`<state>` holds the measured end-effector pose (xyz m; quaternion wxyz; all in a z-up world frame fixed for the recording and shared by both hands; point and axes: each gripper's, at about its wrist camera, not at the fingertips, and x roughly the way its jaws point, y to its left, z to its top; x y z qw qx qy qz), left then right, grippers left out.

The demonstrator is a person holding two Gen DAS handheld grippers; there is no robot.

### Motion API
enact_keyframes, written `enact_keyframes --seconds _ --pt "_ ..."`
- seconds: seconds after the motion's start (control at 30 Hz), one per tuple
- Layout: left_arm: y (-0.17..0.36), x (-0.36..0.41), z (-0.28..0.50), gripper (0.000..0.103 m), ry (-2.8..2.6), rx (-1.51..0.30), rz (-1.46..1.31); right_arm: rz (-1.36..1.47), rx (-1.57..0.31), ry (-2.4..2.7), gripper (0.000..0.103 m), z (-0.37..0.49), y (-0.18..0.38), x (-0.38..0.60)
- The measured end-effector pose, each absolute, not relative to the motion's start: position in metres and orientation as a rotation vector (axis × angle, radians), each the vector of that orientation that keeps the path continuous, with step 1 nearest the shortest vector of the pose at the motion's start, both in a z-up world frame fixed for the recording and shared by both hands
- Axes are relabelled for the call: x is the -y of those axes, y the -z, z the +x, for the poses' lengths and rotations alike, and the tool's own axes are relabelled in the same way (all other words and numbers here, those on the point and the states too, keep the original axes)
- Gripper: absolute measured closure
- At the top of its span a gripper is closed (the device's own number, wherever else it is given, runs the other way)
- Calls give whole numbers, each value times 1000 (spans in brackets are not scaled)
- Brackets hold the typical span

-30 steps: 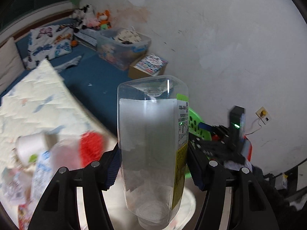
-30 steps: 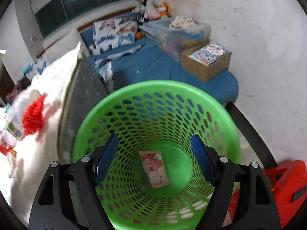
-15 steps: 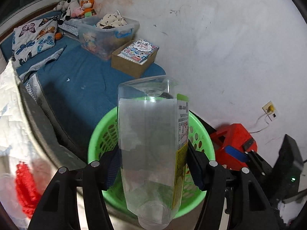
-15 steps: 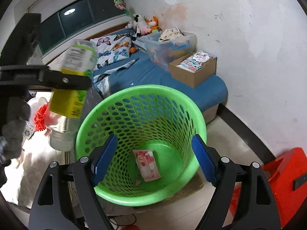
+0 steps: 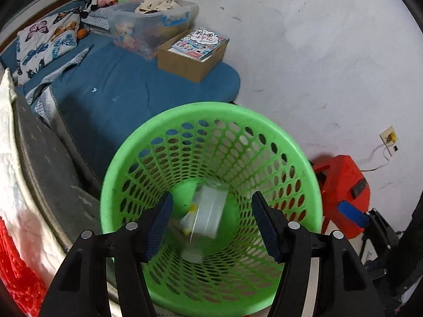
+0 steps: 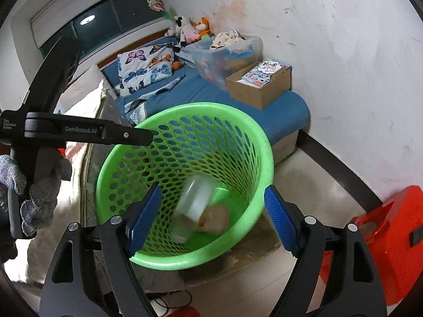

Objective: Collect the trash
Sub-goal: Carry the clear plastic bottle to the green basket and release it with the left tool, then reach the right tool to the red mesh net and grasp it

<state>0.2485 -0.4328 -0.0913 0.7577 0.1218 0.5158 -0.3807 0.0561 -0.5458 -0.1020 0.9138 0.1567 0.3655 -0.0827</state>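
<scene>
Left gripper (image 5: 211,224): jaws standing apart, empty, over basket (image 5: 158,121).
Bottle (image 5: 208,211): blurred, lying inside basket.
Right gripper (image 6: 211,219): jaws gaping, empty.

Left hand-held gripper (image 5: 211,223): black plastic frame, two blue ribbed pads, silver round screws on each finger arm. Right hand-held gripper (image 6: 210,218): same build, black arms, blue ribbed pads, silver screws. Side of left unit reads "GenRobot.AI" in white. Hand (image 6: 39,185) wears grey knit glove.
</scene>
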Motion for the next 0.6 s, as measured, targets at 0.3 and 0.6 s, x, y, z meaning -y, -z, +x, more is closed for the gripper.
enact_keyframes --seconds 0.3,0.6 --pt "57 404 230 43 828 -1041 263 307 -757 127 23 52 95 527" --pt "0 337 204 43 812 -920 182 254 -746 39 23 55 70 484"
